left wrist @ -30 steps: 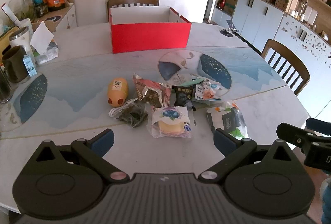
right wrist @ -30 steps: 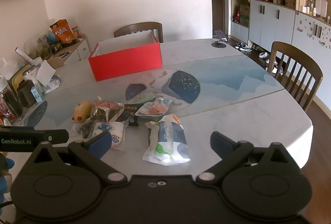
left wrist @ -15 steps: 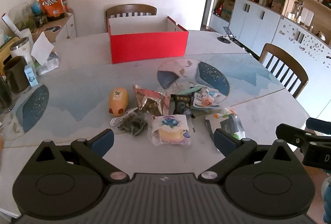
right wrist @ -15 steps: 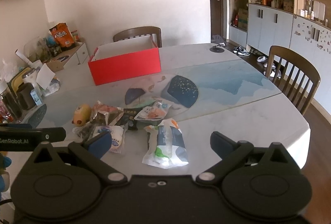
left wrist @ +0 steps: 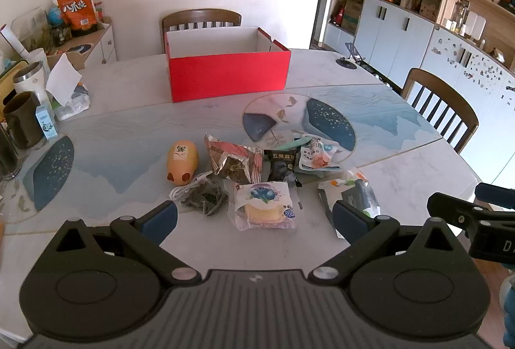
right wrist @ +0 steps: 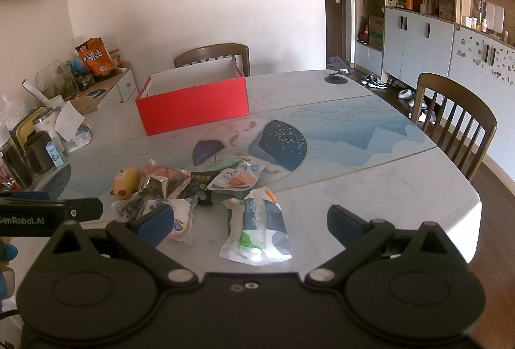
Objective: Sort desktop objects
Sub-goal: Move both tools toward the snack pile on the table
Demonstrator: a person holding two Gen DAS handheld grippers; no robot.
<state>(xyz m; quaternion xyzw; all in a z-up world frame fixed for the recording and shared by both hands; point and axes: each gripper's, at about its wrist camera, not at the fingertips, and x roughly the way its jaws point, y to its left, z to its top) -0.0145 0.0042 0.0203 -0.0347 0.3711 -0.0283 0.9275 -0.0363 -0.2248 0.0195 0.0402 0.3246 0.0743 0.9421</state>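
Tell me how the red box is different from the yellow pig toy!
The red box is big, square-cornered and open on top; the yellow pig toy is small and rounded. The box stands farther back alone; the toy lies beside the snack packets. Both rest on the table.

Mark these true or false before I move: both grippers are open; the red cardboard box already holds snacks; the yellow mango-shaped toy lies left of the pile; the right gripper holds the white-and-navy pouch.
1. Left gripper and right gripper are open: true.
2. Red cardboard box holds snacks: false; no snack shows in its visible interior.
3. Yellow mango-shaped toy lies left of the pile: true.
4. Right gripper holds the white-and-navy pouch: false; it lies on the table.
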